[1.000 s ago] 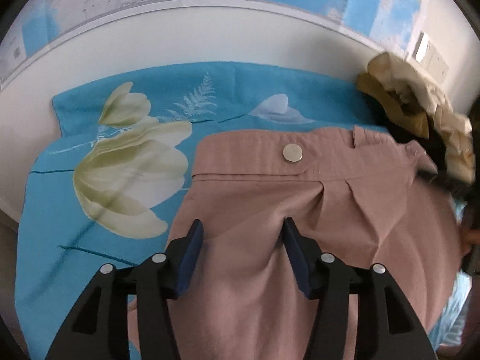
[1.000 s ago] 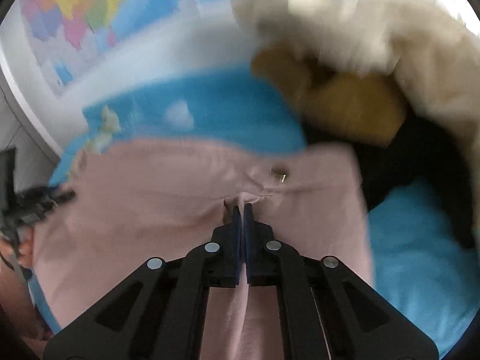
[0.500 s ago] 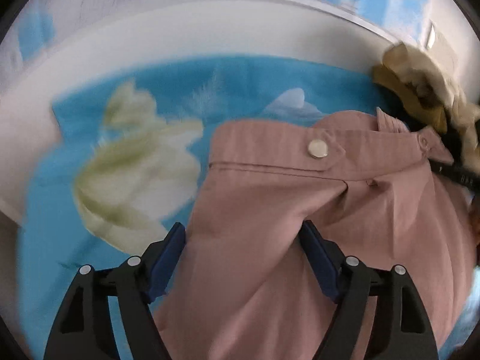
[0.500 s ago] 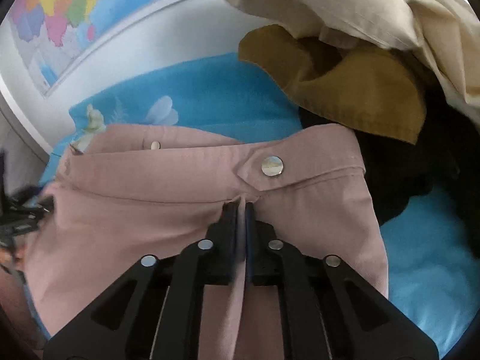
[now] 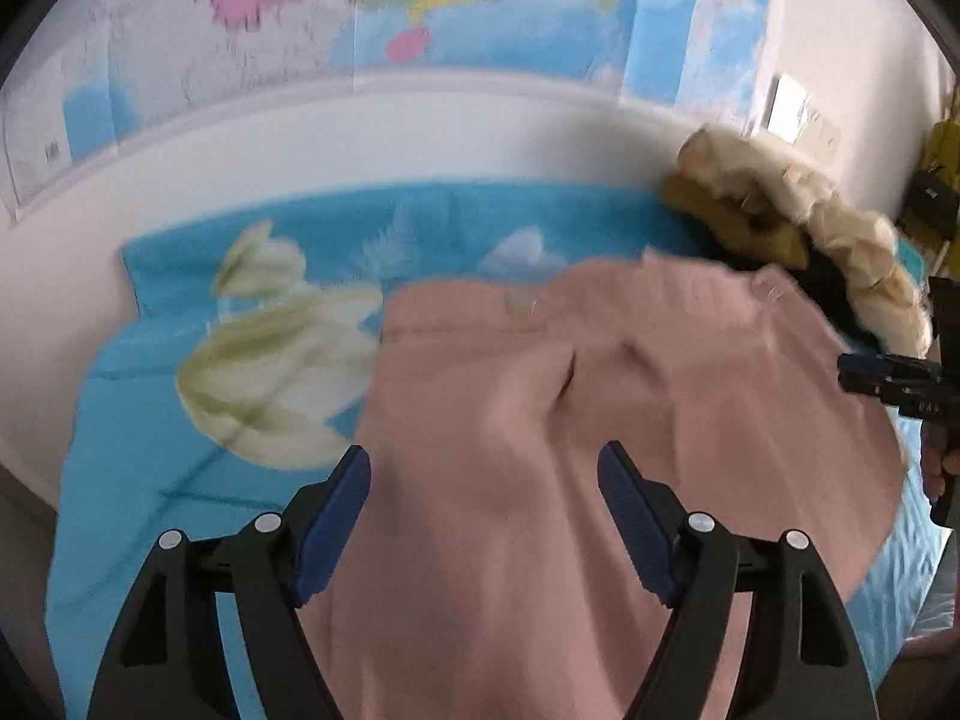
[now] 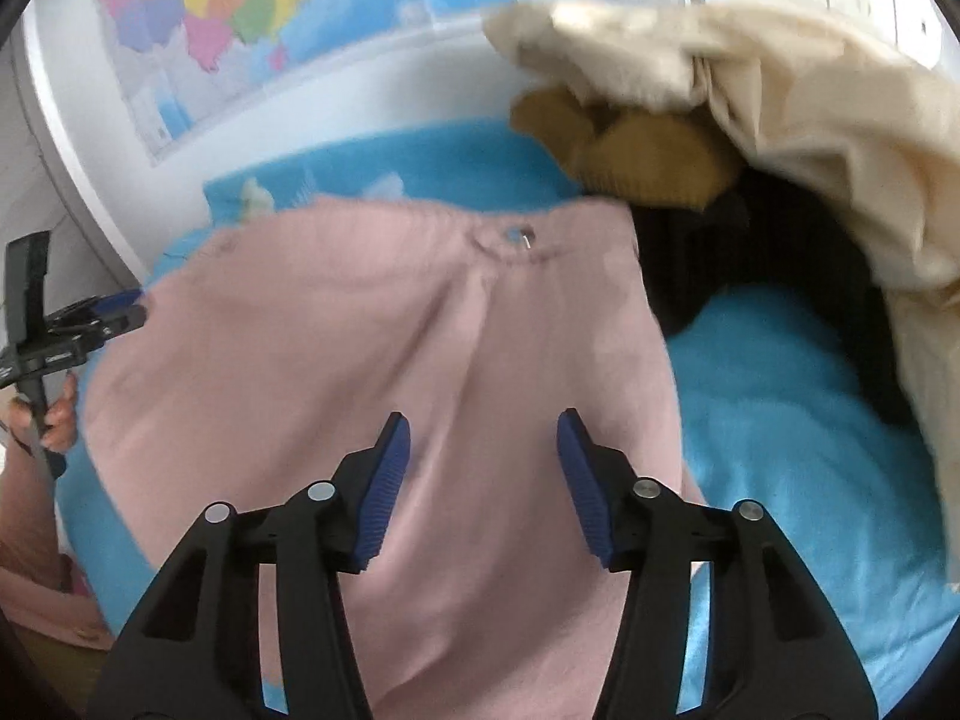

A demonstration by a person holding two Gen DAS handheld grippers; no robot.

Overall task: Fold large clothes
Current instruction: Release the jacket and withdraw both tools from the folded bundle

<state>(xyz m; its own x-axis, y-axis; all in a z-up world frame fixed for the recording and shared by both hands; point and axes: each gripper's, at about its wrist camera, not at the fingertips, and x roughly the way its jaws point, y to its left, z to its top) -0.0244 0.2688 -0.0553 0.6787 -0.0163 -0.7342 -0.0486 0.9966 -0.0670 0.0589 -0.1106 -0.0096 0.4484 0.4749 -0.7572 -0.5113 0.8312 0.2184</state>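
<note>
A pink garment (image 5: 540,420) with a buttoned waistband lies spread on the blue flowered sheet (image 5: 180,300). My left gripper (image 5: 483,468) hovers over its near left part, jaws wide open, nothing pinched. In the right wrist view the same pink garment (image 6: 372,348) fills the middle, its button (image 6: 510,235) at the far edge. My right gripper (image 6: 483,438) is above it with jaws opening; the cloth lies under them, not pressed by the pads. Each gripper shows at the edge of the other's view: the right gripper (image 5: 888,378), and the left gripper (image 6: 78,324).
A heap of cream, mustard and black clothes (image 6: 750,138) sits at the far right of the bed, also seen as the clothes heap (image 5: 798,228). A white wall with a map (image 5: 420,12) runs behind the bed. A hand (image 6: 54,414) holds the left gripper's handle.
The right gripper was shut on a fold of the pink garment; its jaws have parted and let the cloth go. The left gripper's jaws widened. Both grippers pulled back from the waistband.
</note>
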